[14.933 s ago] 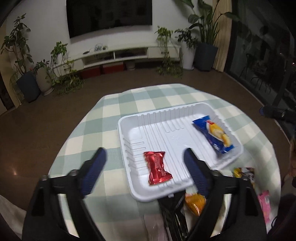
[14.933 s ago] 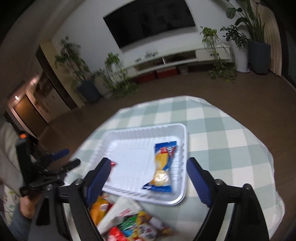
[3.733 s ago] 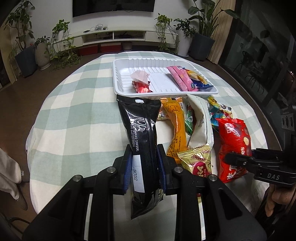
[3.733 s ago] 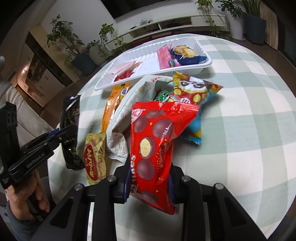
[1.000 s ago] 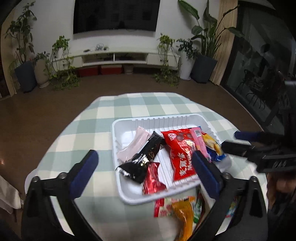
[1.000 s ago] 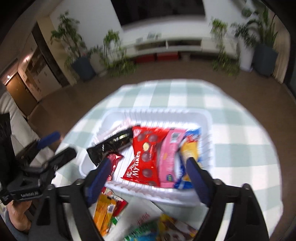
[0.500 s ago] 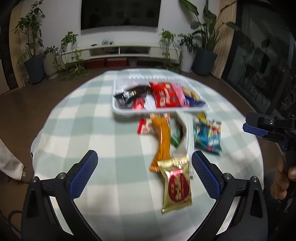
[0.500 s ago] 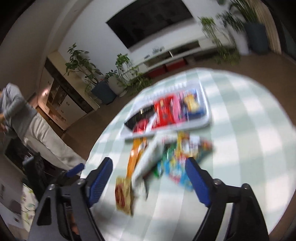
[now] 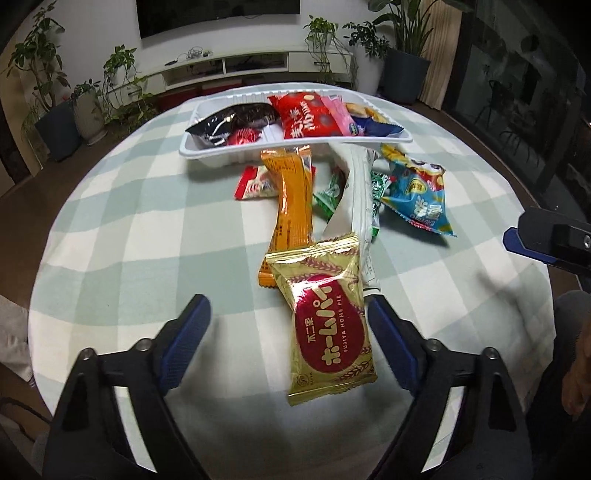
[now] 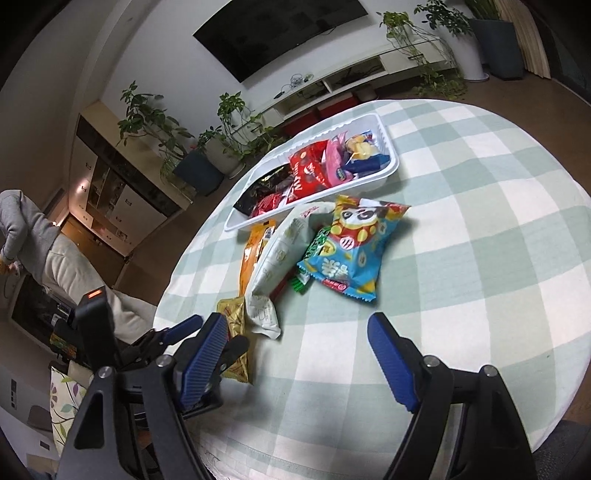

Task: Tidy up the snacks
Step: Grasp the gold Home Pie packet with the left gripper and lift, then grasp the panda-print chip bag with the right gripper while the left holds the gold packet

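While your left gripper (image 9: 284, 328) hangs wide open and empty over the gold pie packet (image 9: 327, 323), and your right gripper (image 10: 295, 350) gapes equally bare, 2 risks loom: the packet overlaps the orange packet (image 9: 291, 206) and white bag (image 9: 360, 218), so a low grab may drag both. Beyond, the white tray (image 9: 207, 149) is already crowded; slick wrappers could slide out.

white wall (image 9: 92, 29) — potted plants (image 9: 55, 92)
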Action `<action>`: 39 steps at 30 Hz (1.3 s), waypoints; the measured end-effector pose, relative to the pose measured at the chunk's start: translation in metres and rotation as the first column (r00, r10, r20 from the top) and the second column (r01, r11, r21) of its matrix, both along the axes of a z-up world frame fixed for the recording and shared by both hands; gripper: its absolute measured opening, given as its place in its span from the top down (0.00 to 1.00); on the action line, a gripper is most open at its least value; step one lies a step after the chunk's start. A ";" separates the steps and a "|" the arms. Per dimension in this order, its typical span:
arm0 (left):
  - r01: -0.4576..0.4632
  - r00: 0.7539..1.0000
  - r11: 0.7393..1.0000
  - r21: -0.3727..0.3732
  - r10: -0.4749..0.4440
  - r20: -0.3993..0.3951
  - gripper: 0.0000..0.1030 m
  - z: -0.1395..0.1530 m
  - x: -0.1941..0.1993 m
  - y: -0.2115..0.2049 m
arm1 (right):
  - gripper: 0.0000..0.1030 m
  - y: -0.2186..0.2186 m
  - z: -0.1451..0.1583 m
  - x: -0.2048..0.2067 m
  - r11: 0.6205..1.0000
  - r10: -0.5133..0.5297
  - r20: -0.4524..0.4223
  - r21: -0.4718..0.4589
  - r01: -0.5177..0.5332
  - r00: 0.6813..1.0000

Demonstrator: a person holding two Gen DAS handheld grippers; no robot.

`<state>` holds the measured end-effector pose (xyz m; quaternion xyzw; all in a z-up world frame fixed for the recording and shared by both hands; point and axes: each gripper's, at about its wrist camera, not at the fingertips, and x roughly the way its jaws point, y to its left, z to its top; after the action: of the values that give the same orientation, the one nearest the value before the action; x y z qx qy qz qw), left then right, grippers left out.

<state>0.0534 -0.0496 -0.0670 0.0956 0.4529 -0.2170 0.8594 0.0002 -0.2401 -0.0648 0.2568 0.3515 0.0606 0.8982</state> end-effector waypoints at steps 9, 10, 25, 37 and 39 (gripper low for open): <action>0.020 0.998 0.999 -0.039 -0.022 -0.062 0.67 -0.009 0.007 0.001 | 0.21 0.006 -0.002 0.000 1.000 0.011 -0.005 -0.014 -0.011 1.000; 0.021 0.998 0.999 -0.045 -0.024 -0.063 0.68 -0.009 0.008 0.002 | 0.21 0.007 -0.002 0.000 1.000 0.012 -0.006 -0.017 -0.012 1.000; 0.055 0.996 0.989 -0.139 -0.063 -0.057 0.72 0.013 -0.004 0.018 | 0.21 -0.002 -0.008 0.006 0.999 -0.052 -0.052 -0.014 0.052 0.997; 0.033 0.998 0.986 -0.160 -0.040 -0.040 0.72 0.020 -0.015 0.037 | 0.29 -0.023 0.000 0.085 0.989 -0.122 -0.165 -0.100 0.106 0.979; 0.029 0.999 0.986 -0.164 -0.036 -0.041 0.72 0.020 -0.014 0.039 | 0.34 -0.026 -0.008 0.096 0.989 -0.127 -0.199 -0.098 0.109 0.972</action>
<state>0.0391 -0.0105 -0.0473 0.0275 0.4509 -0.2692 0.8506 0.0959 -0.2662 -0.0725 0.2429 0.4283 -0.0347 0.8697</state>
